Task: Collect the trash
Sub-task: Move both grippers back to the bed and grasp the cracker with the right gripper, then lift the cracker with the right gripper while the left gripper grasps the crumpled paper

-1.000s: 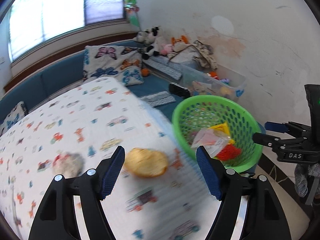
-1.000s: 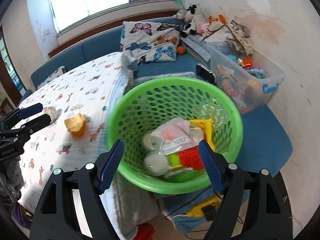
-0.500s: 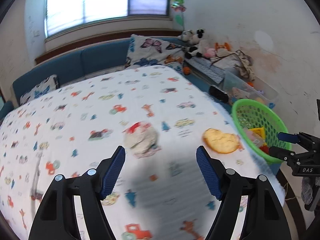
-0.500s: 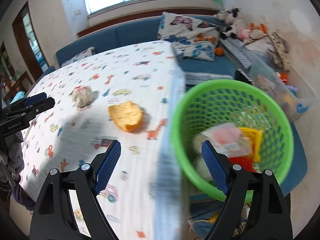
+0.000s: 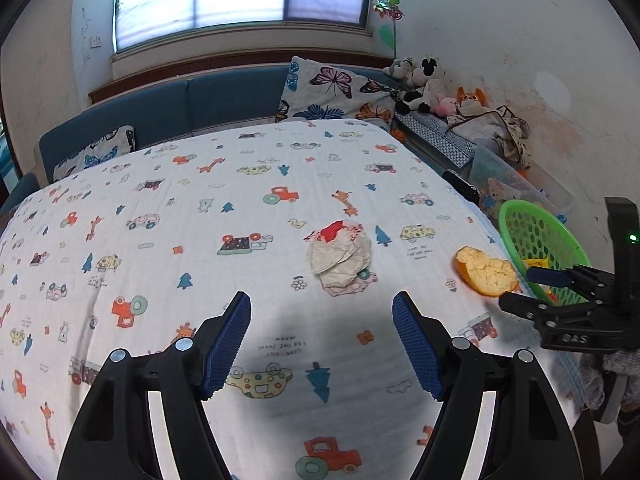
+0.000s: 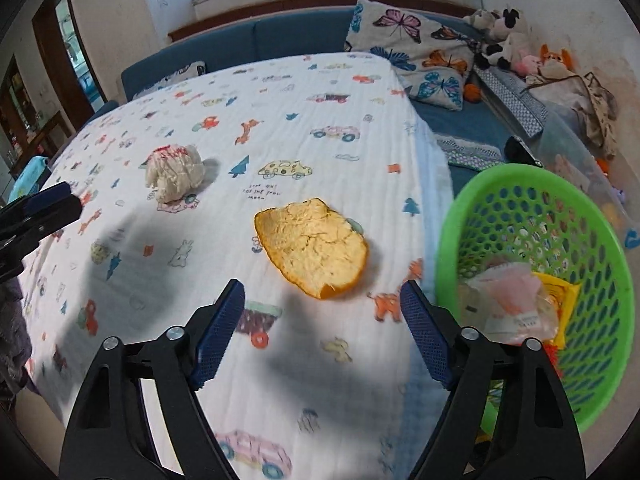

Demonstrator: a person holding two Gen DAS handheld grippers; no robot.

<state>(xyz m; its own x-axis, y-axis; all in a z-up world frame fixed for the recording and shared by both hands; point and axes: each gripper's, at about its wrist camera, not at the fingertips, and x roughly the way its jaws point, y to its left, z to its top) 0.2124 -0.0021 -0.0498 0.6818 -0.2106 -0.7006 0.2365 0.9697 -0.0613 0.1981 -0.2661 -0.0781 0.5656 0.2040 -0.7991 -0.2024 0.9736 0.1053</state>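
Note:
A crumpled white paper wad (image 5: 340, 256) with a red patch lies on the patterned tablecloth (image 5: 200, 220), just beyond my open, empty left gripper (image 5: 322, 344). It also shows in the right wrist view (image 6: 174, 174). An orange peel (image 6: 314, 246) lies near the table's right edge, just ahead of my open, empty right gripper (image 6: 320, 336); it shows in the left wrist view too (image 5: 486, 270). A green basket (image 6: 552, 272) with wrappers inside stands to the right of the table.
A blue sofa (image 5: 224, 100) with butterfly cushions (image 5: 336, 92) runs behind the table. Plush toys (image 5: 420, 80) and a clear plastic bin (image 5: 516, 184) of toys sit at the right wall. The right gripper shows in the left wrist view (image 5: 528, 288).
Both grippers swung left, away from the basket and over the table. The left now faces the paper wad; the right now faces the orange peel. Both stayed open.

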